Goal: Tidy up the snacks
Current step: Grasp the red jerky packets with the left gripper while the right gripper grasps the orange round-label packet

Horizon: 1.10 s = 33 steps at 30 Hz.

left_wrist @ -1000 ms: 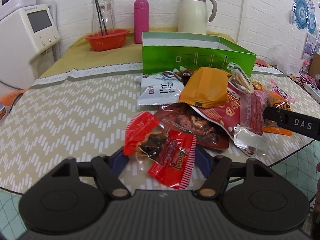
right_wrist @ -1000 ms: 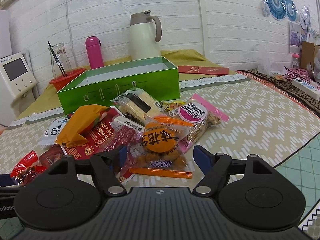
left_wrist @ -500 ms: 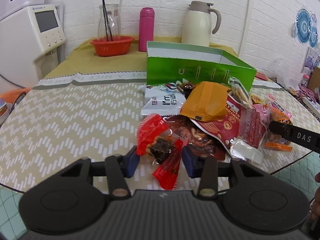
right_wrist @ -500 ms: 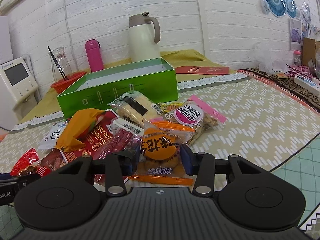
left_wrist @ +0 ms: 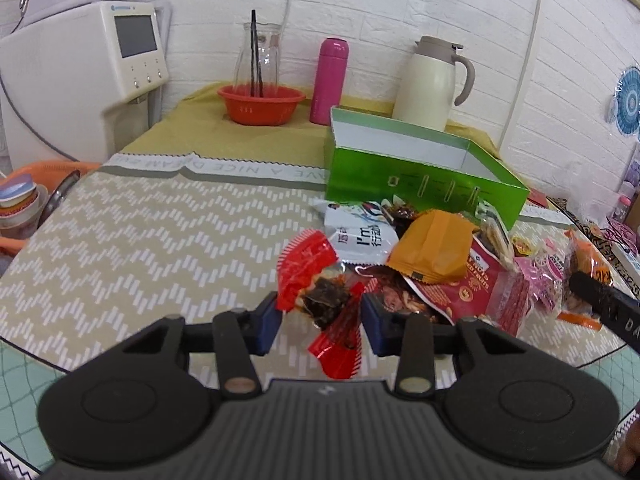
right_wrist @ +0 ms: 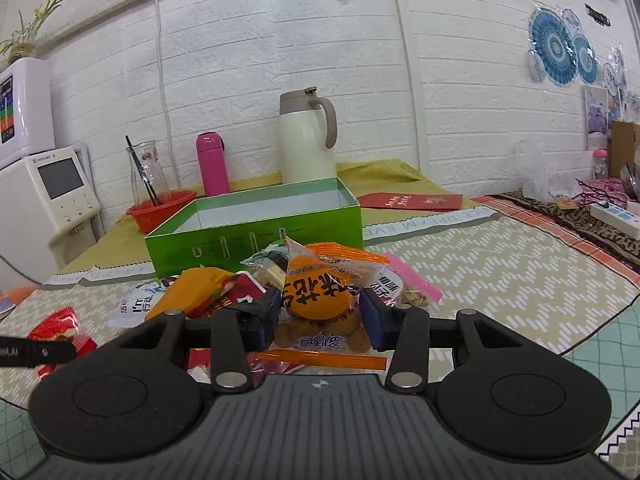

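Observation:
My left gripper (left_wrist: 320, 314) is shut on a red snack packet (left_wrist: 316, 284) with dark contents and holds it just above the table. My right gripper (right_wrist: 318, 316) is shut on an orange-labelled clear bag of fried snacks (right_wrist: 320, 300) and has lifted it. A pile of snack packets (left_wrist: 436, 256) lies in front of an open green box (left_wrist: 420, 176), which also shows in the right wrist view (right_wrist: 256, 232). The box's white inside looks empty from here.
A cream thermos jug (left_wrist: 432, 80), a pink bottle (left_wrist: 330, 80), a glass carafe in an orange bowl (left_wrist: 260, 102) stand behind the box. A white appliance (left_wrist: 80, 76) is at far left. A red card (right_wrist: 408, 202) lies right of the box.
Both grippers have closed on their packets and risen. The red packet and the orange-labelled bag have come up off the table with them.

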Available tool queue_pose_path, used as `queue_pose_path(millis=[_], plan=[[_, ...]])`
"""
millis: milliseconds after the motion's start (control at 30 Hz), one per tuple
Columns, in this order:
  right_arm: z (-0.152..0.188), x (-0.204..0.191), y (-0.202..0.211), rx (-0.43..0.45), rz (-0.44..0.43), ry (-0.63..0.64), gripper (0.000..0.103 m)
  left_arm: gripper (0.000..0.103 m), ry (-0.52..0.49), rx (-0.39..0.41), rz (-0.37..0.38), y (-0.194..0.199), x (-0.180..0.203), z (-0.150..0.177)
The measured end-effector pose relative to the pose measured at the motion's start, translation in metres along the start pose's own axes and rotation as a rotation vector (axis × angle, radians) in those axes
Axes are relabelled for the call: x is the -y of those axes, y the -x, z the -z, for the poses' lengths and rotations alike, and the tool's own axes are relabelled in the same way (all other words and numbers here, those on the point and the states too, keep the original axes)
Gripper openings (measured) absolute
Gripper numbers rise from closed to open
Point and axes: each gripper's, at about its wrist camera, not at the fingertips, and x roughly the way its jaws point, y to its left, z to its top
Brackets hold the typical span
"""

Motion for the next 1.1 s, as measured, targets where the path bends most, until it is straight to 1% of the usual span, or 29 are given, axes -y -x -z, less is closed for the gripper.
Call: queue_pose_path(millis=[133,200,233,267,300,400,500,533,567,600,633,700,767,800,867,900,933,967,1000,1067,1100], plan=[[0.0,-0.004,-0.002,-0.039,-0.08,0.008,0.075,0.04,0.004,0.014,-0.033,-0.004,0.014,-0.014],[-0.004,-0.006,-0.002,-0.049,-0.115,0.013,0.075,0.04,-0.011,0.026,-0.026,-0.004,0.023,-0.018],[-0.006,-0.005,-0.002,-0.049,-0.125,0.013,0.075,0.037,-0.021,0.031,-0.022,-0.003,0.027,-0.02],[-0.009,-0.004,-0.002,-0.048,-0.133,0.009,0.075,0.027,-0.031,0.041,-0.031,-0.003,0.032,-0.022],[-0.012,-0.001,-0.001,-0.046,-0.137,0.003,0.075,0.01,-0.032,0.038,-0.028,-0.004,0.034,-0.023],[-0.016,0.008,0.006,-0.02,-0.131,-0.027,0.075,0.011,-0.036,0.032,-0.009,-0.008,0.037,-0.025],[-0.014,0.015,0.012,0.005,-0.108,-0.048,0.075,0.011,-0.034,0.022,-0.015,-0.009,0.037,-0.02],[-0.012,0.017,0.013,0.004,-0.104,-0.055,0.075,0.015,-0.036,0.027,-0.017,-0.008,0.035,-0.018],[-0.011,0.019,0.014,-0.001,-0.102,-0.064,0.075,0.029,-0.05,0.027,-0.026,-0.007,0.034,-0.016],[-0.009,0.02,0.014,-0.006,-0.102,-0.073,0.075,0.071,-0.08,0.025,-0.035,-0.007,0.033,-0.014],[-0.008,0.022,0.014,-0.013,-0.106,-0.083,0.075,0.081,-0.115,0.033,-0.03,-0.006,0.033,-0.012],[-0.006,0.024,0.013,-0.018,-0.106,-0.096,0.075,0.081,-0.184,0.009,-0.024,-0.008,0.034,-0.005],[-0.004,0.024,0.011,-0.022,-0.102,-0.107,0.075,0.083,-0.251,-0.021,0.004,-0.015,0.041,0.0],[-0.003,0.024,0.009,-0.029,-0.105,-0.111,0.075,0.086,-0.289,-0.032,0.023,-0.021,0.045,0.003],[-0.003,0.024,0.007,-0.043,-0.113,-0.118,0.075,0.095,-0.342,-0.066,0.058,-0.035,0.051,0.008],[-0.002,0.025,0.007,-0.045,-0.112,-0.12,0.075,0.1,-0.339,-0.086,0.072,-0.042,0.052,0.008],[-0.002,0.025,0.007,-0.045,-0.108,-0.122,0.075,0.1,-0.308,-0.096,0.095,-0.048,0.049,0.008],[-0.002,0.026,0.007,-0.044,-0.104,-0.124,0.075,0.1,-0.255,-0.102,0.113,-0.053,0.045,0.006],[-0.002,0.027,0.006,-0.044,-0.101,-0.129,0.075,0.099,-0.197,-0.097,0.119,-0.056,0.039,0.005],[-0.002,0.029,0.003,-0.049,-0.102,-0.143,0.075,0.085,-0.104,-0.089,0.132,-0.061,0.029,0.002],[-0.002,0.029,0.002,-0.053,-0.104,-0.147,0.075,0.069,-0.091,-0.107,0.146,-0.063,0.027,0.002]])
